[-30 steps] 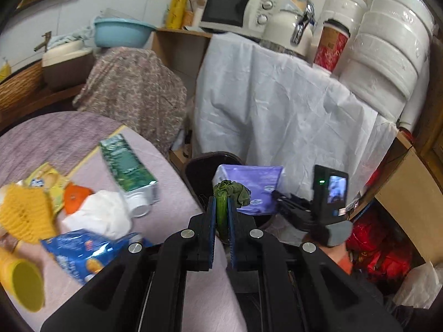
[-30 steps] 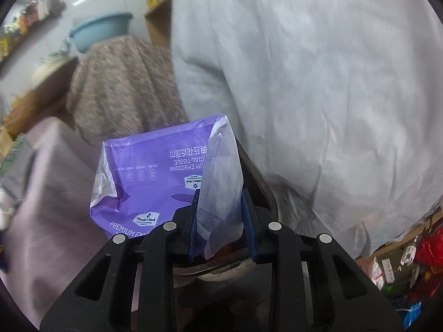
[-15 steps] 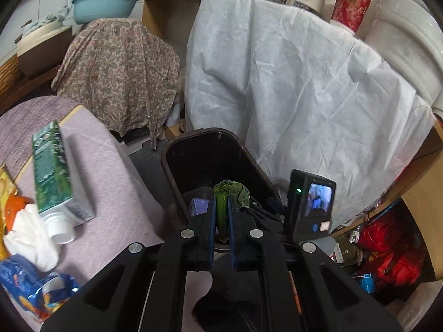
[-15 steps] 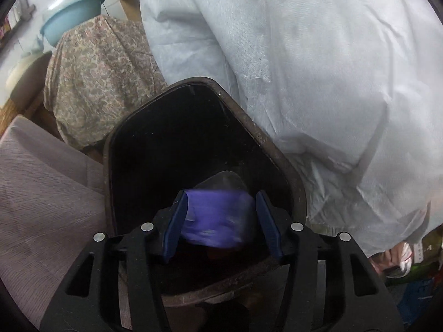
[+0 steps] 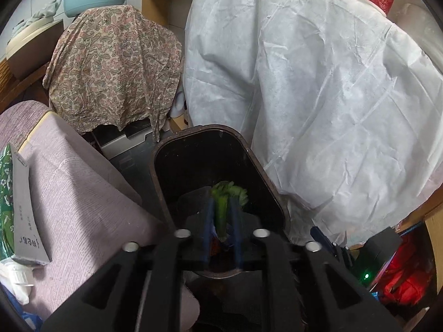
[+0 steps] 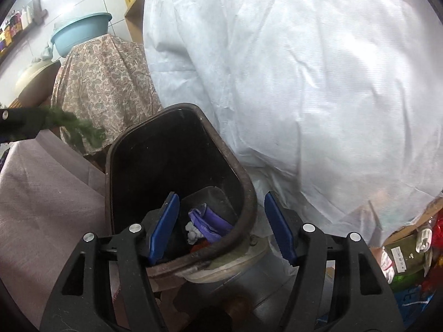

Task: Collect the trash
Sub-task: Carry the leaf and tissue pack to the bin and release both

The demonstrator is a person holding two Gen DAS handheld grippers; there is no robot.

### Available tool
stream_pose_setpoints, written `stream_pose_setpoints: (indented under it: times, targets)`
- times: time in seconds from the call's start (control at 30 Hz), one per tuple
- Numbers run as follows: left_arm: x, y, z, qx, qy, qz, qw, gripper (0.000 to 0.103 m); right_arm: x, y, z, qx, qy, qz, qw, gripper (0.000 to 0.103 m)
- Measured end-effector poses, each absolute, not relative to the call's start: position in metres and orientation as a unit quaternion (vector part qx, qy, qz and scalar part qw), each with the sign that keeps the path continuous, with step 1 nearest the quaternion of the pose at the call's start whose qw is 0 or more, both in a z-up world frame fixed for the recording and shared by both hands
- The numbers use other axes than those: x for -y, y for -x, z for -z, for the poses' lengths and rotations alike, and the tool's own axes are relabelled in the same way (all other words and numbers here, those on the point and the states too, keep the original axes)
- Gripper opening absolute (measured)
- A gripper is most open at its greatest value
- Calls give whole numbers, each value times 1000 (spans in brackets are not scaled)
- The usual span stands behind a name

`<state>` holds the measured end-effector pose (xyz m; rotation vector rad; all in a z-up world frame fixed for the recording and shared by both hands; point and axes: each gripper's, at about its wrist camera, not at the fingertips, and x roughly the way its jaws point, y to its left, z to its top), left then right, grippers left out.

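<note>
A black trash bin (image 5: 263,171) stands on the floor beside the table. My left gripper (image 5: 221,204) hangs over its mouth. Its jaws are opening, and a green vegetable scrap (image 5: 221,213) stands loose between them with a small gap on each side. In the right wrist view that green scrap (image 6: 74,128) pokes out at the far left, above the bin (image 6: 243,182). My right gripper (image 6: 221,196) is over the bin's near rim, jaws opening wide, nothing between them. A purple tissue packet (image 6: 210,221) lies at the bottom of the bin.
A table with a lilac cloth (image 5: 83,193) lies left of the bin, with a green toothpaste box (image 5: 11,207) on it. A white sheet (image 5: 304,83) hangs behind the bin, a paisley cloth (image 5: 110,69) to its left. Red bags (image 5: 401,282) crowd the floor at right.
My left gripper moved from the table edge to over the bin, and its jaws parted around the green scrap. My right gripper let go of the purple packet, which dropped into the bin.
</note>
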<state>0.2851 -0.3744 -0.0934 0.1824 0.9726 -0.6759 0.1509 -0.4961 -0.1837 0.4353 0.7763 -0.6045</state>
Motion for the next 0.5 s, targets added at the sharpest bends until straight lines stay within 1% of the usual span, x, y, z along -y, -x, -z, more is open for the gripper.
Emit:
stream_pose_setpoints:
  times: [0.03, 0.07, 0.1, 0.17, 0.2, 0.27, 0.33, 0.37, 0.5]
  targets:
    - [375, -282, 91, -453, -87, 319, 828, 55, 496, -149, 183, -371, -209, 286, 858, 65]
    - [373, -277, 85, -439, -89, 319, 835, 64, 495, -148, 183, -371, -211, 286, 858, 65]
    - [369, -271, 80, -423, -88, 320, 843, 70, 494, -146, 181, -369, -213, 285, 859, 65]
    - [362, -261, 68, -397, -93, 319, 855, 77, 489, -144, 176, -364, -214, 280, 862, 65]
    - [359, -257, 64, -389, -97, 318, 859, 83, 486, -143, 173, -362, -211, 278, 864, 65]
    - [349, -247, 52, -367, -97, 319, 868, 87, 477, -141, 166, -358, -206, 269, 870, 65]
    - [340, -239, 44, -352, -91, 320, 875, 95, 470, -142, 159, -356, -205, 260, 874, 69]
    - [333, -234, 40, -347, -87, 319, 878, 96, 465, -142, 156, -354, -204, 257, 876, 75]
    - [311, -218, 27, -333, -72, 319, 884, 97, 445, -136, 137, -339, -186, 237, 891, 76]
